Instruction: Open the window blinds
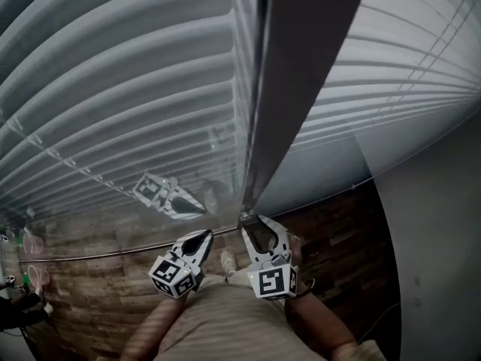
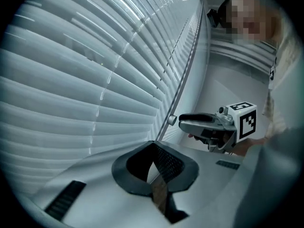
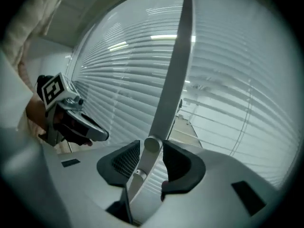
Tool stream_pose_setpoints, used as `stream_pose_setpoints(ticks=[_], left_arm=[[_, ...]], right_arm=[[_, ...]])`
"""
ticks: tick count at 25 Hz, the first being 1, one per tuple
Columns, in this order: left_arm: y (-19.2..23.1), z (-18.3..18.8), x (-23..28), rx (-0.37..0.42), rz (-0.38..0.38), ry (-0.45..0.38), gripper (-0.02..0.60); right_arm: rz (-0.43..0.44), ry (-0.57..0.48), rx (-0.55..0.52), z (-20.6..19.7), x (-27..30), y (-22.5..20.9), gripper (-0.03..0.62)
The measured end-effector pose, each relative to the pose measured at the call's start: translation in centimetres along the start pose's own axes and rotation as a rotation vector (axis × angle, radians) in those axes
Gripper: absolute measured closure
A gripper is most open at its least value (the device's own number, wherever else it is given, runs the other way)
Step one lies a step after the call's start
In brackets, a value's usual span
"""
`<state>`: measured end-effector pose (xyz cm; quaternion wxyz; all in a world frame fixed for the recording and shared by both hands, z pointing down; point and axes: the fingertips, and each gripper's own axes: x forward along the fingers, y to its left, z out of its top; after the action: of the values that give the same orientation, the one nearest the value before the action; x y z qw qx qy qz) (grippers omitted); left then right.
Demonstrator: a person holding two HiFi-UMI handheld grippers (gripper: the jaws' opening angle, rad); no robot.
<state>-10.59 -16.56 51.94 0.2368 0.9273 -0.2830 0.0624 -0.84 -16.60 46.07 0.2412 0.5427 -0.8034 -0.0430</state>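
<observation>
Straddling the blind wand (image 3: pixel 173 80), right tongs (image 3: pixel 151 145), jaws slightly apart.

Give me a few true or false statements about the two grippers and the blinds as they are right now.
1. A wand stands between the jaws of the right gripper. True.
2. The left gripper is holding the wand. False: nothing is between its jaws, and it sits beside the right gripper, apart from the wand.
3. The blinds are pulled all the way up. False: their slats hang down and cover the window.
4. Both grippers show in the head view. True.
</observation>
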Motion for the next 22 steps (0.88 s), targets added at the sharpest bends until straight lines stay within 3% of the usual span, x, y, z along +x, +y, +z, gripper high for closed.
stream_pose_setpoints(ticks=[6, 13, 22], left_arm=[[0.2, -1.3, 0.1, 0.01, 0.038, -0.05, 0.567], [2.1, -1.9, -0.9, 0.015, 0.078, -0.084, 0.568], [3.0, -1.0, 0.3, 0.033, 0.071, -0.07, 0.567]], right_arm=[[-0.043, 0.026, -0.186, -2.6, 1.2, -0.2, 0.45], [-0.064, 0.059, -0.206, -3.3, 2.2, 0.3, 0.45], [-0.121, 0.068, -0.193, -3.8, 3.3, -1.2, 0.451]])
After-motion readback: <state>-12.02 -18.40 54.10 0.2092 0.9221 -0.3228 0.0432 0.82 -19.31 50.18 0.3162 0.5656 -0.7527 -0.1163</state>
